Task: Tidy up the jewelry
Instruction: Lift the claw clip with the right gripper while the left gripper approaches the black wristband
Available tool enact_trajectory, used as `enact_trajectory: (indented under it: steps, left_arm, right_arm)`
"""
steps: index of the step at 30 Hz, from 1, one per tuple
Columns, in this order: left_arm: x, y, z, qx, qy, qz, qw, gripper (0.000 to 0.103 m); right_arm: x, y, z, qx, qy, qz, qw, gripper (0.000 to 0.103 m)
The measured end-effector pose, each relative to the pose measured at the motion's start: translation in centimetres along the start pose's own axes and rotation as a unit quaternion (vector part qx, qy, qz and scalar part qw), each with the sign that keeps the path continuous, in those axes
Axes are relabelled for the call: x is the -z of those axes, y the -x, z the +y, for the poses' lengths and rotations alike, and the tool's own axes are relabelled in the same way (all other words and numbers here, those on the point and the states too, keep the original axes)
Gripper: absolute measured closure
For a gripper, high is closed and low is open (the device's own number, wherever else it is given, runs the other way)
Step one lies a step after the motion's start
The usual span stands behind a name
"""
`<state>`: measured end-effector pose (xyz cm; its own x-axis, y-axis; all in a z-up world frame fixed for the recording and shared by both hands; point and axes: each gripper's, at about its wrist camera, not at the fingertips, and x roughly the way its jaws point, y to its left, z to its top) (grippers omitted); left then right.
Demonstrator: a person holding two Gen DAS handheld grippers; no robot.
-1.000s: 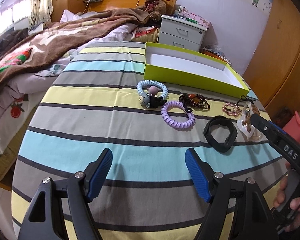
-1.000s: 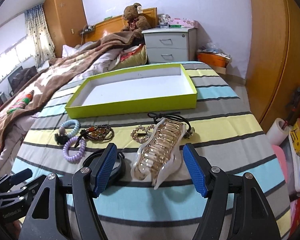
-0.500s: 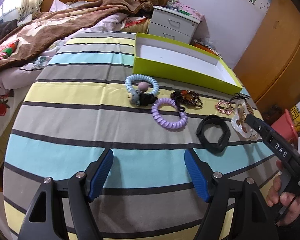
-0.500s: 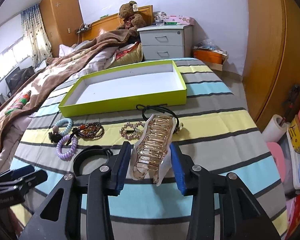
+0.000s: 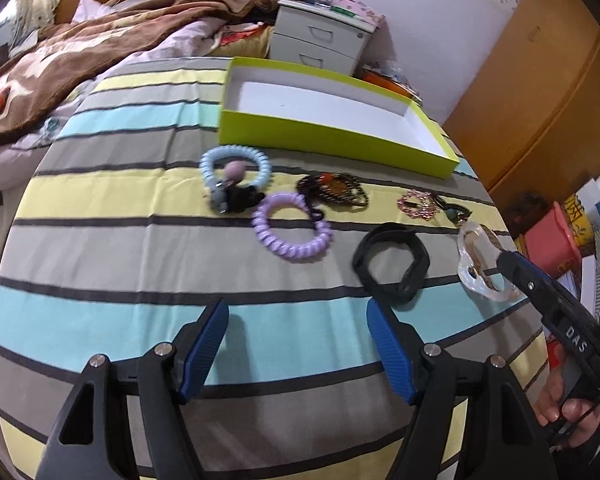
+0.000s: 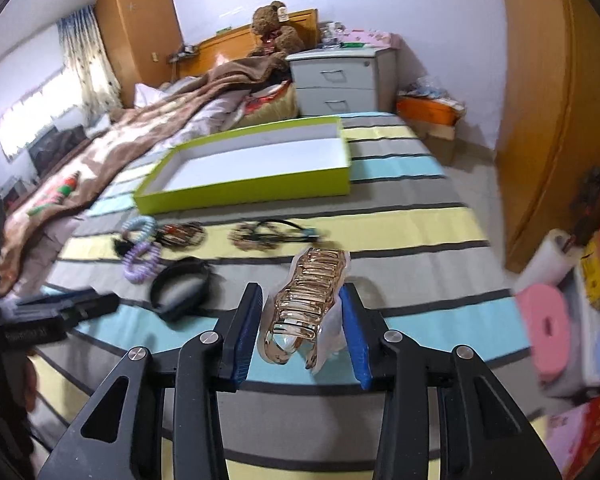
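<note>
My right gripper [image 6: 300,294] is shut on a clear, rose-gold hair claw [image 6: 308,300], held just above the striped bedspread. The left wrist view shows that claw [image 5: 480,264] at the tip of a black finger [image 5: 540,288]. My left gripper [image 5: 296,312] hovers over the cloth, its jaws closing slightly with nothing between them. Laid out in front are a blue coil tie [image 5: 256,160], a purple coil tie [image 5: 288,248], a black band [image 5: 416,264], a dark bead bracelet [image 5: 336,190] and a pink bracelet [image 5: 418,204]. Behind them stands the green box [image 5: 332,132], white inside and holding nothing.
A brown blanket [image 6: 140,136] covers the bed's left side. A grey drawer unit [image 6: 336,80] stands behind the box. A wooden wardrobe [image 6: 540,120], a paper roll [image 6: 548,260] and a pink round thing [image 6: 544,320] lie past the bed's right edge.
My right gripper went from open around the hair claw to shut on it, then raised it off the bedspread. The left wrist view has tipped downward a little.
</note>
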<state>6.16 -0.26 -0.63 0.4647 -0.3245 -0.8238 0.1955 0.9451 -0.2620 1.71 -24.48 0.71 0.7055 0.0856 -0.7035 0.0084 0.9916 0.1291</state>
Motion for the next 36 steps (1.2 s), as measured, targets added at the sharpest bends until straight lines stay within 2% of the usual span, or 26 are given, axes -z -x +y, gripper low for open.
enact_trajectory:
  steps: [5, 8, 12, 14, 20, 22, 24, 28, 31, 36]
  left_arm:
    - [-1.1, -1.1, -1.6, -0.004, -0.016, 0.002, 0.9999, 0.032]
    - [-1.7, -1.9, -2.8, -0.007, -0.031, 0.004, 0.9995, 0.034]
    - [-2.0, -3.6, -3.9, -0.034, -0.05, 0.018, 0.998, 0.04]
    - [-2.0, -3.8, -4.3, -0.05, -0.062, 0.011, 0.9967, 0.041]
    - [-1.9, -4.1, -4.7, -0.069, -0.069, 0.01, 0.9952, 0.047]
    - [-1.9, -4.0, -4.8, -0.068, -0.071, 0.008, 0.9951, 0.055]
    - [-1.8, -3.9, -5.3, -0.07, -0.078, 0.007, 0.9944, 0.058]
    - [-1.4, -3.4, -5.7, -0.059, -0.077, 0.005, 0.9952, 0.059]
    - [-1.2, -3.2, -5.9, -0.054, -0.078, 0.004, 0.9955, 0.06]
    - [-1.3, -3.2, -5.9, -0.048, -0.072, 0.006, 0.9962, 0.06]
  right_arm:
    - [-0.1, 0.5, -1.0, 0.06, 0.034, -0.002, 0.998, 0.062]
    - [0.0, 0.1, -0.6, 0.108, 0.073, -0.008, 0.991, 0.062]
    - [0.2, -0.1, 0.0, 0.121, 0.104, -0.012, 0.987, 0.062]
    - [0.2, -0.1, 0.1, 0.121, 0.11, -0.012, 0.986, 0.062]
    - [-0.1, 0.2, 0.0, 0.07, 0.103, -0.013, 0.992, 0.062]
    - [-0.1, 0.4, -0.1, 0.046, 0.091, -0.011, 0.995, 0.062]
    - [-0.2, 0.6, -0.2, 0.018, 0.08, -0.013, 0.997, 0.061]
    - [-0.3, 1.0, -0.3, -0.024, 0.064, -0.016, 0.998, 0.056]
    - [-0.6, 0.8, -0.4, -0.081, 0.044, -0.012, 0.996, 0.056]
    - [-0.9, 0.4, -0.4, -0.08, 0.04, -0.013, 0.996, 0.056]
